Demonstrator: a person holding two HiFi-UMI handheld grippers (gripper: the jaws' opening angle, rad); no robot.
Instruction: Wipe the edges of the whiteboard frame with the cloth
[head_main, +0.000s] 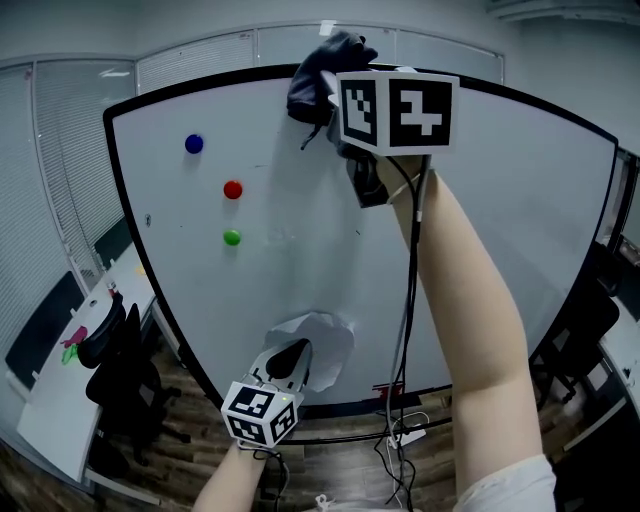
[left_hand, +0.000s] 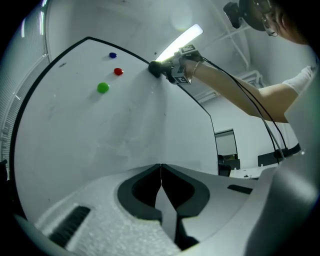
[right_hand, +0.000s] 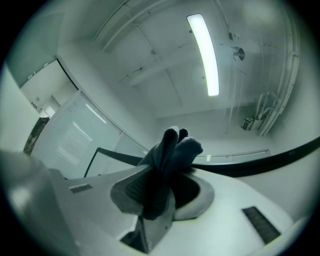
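Observation:
A big whiteboard (head_main: 300, 280) with a black frame (head_main: 200, 84) stands in front of me. My right gripper (head_main: 325, 95) is raised to the top edge, shut on a dark cloth (head_main: 318, 72) that lies against the frame there. In the right gripper view the cloth (right_hand: 167, 160) bunches out between the jaws with the black frame (right_hand: 250, 167) just behind it. My left gripper (head_main: 292, 358) is low, near the board's bottom edge, jaws shut on nothing (left_hand: 160, 172). From the left gripper view the right gripper (left_hand: 172, 67) and cloth (left_hand: 155, 68) show on the top edge.
Blue (head_main: 194, 144), red (head_main: 233, 189) and green (head_main: 232, 238) magnets stick to the board's left part. A desk (head_main: 70, 370) and black office chair (head_main: 125, 375) stand at the lower left. Cables (head_main: 405, 440) trail on the wooden floor below the board.

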